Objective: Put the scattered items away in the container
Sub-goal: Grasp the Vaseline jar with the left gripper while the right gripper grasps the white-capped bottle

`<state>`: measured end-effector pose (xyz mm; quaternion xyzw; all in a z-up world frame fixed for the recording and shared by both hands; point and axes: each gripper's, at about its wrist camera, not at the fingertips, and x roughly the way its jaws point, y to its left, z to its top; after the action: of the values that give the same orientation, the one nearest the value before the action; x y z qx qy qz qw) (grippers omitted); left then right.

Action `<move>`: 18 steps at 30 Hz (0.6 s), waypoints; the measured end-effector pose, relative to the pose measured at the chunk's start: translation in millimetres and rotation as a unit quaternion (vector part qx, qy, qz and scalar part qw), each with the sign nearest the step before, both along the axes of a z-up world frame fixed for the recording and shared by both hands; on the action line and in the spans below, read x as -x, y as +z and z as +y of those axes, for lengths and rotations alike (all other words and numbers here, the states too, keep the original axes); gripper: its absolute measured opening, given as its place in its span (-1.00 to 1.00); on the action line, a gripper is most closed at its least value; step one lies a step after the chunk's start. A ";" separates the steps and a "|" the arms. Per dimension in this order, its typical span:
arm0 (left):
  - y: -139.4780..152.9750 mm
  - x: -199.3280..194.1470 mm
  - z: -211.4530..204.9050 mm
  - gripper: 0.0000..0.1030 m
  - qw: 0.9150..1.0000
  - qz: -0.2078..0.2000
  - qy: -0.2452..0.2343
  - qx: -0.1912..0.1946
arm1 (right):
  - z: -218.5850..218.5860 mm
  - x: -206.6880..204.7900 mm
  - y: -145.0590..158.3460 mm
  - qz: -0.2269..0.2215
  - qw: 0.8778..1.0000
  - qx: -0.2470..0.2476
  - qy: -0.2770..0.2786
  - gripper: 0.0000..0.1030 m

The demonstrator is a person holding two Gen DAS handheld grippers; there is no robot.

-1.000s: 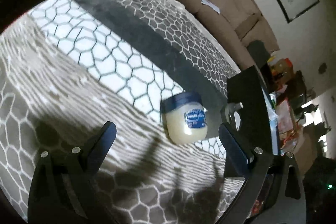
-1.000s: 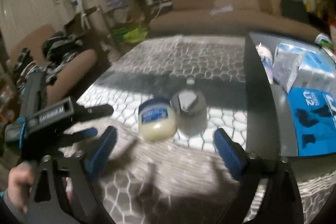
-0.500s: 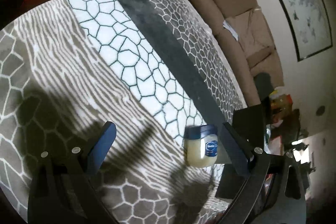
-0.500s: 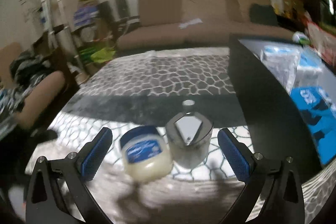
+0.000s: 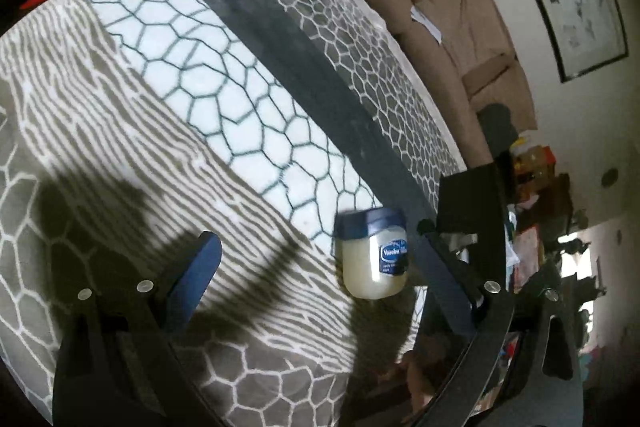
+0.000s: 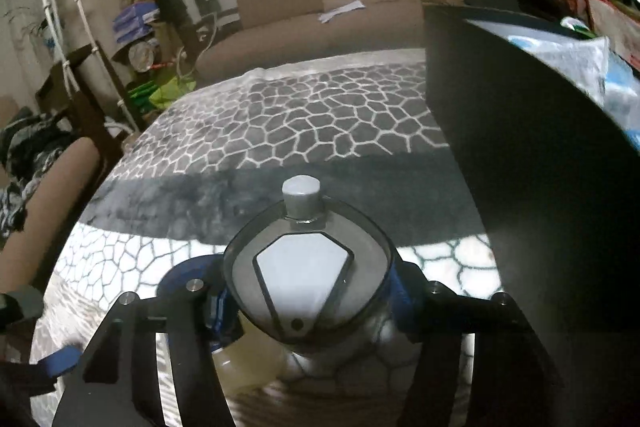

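Left wrist view showed the left gripper (image 5: pixel 316 259) spread wide above a patterned rug (image 5: pixel 168 131), holding nothing. A jar (image 5: pixel 374 255) of pale jelly with a dark blue lid stood upright on the rug, just inside the right-hand finger (image 5: pixel 444 283) and apparently close to touching it. A black box (image 5: pixel 472 203) stood just behind that finger, and a sofa (image 5: pixel 452 23) ran along the far wall.

Right wrist view showed the right gripper (image 6: pixel 308 291) closed in on a grey bottle (image 6: pixel 304 287) with a small cap (image 6: pixel 301 197), its blue pads pressed to the body on both sides. The jar (image 6: pixel 244 363) sat low left, beside the bottle and partly hidden behind the finger. The box's dark wall (image 6: pixel 520 167) rose to the right with packets (image 6: pixel 580 63) inside; it looked like the container.

The bottle seemed light, rigid and smooth, so a grip across its broad body, below the shoulder, would probably be surest. The jar looked stiff, squat and a little slippery; its sides below the lid seemed the place to pinch.
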<state>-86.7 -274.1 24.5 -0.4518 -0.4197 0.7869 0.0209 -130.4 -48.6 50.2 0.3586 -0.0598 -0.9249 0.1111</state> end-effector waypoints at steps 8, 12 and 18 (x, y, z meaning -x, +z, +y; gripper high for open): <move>-1.1 4.7 20.8 0.91 0.999 -0.002 -0.024 0.026 | 6.4 -27.3 75.0 0.042 0.997 0.017 0.068 0.18; 6.3 7.0 41.2 0.91 0.997 0.012 -0.052 0.058 | 30.6 -34.0 101.9 0.000 0.991 0.079 0.107 0.18; 15.1 9.0 77.1 0.91 0.989 0.026 -0.100 0.108 | 77.2 -50.2 117.1 -0.053 0.980 0.148 0.121 0.18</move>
<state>-95.7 -197.0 39.6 -0.4710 -0.2842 0.8328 0.0615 -80.2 28.7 167.4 0.3909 -0.1580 -0.8653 0.2710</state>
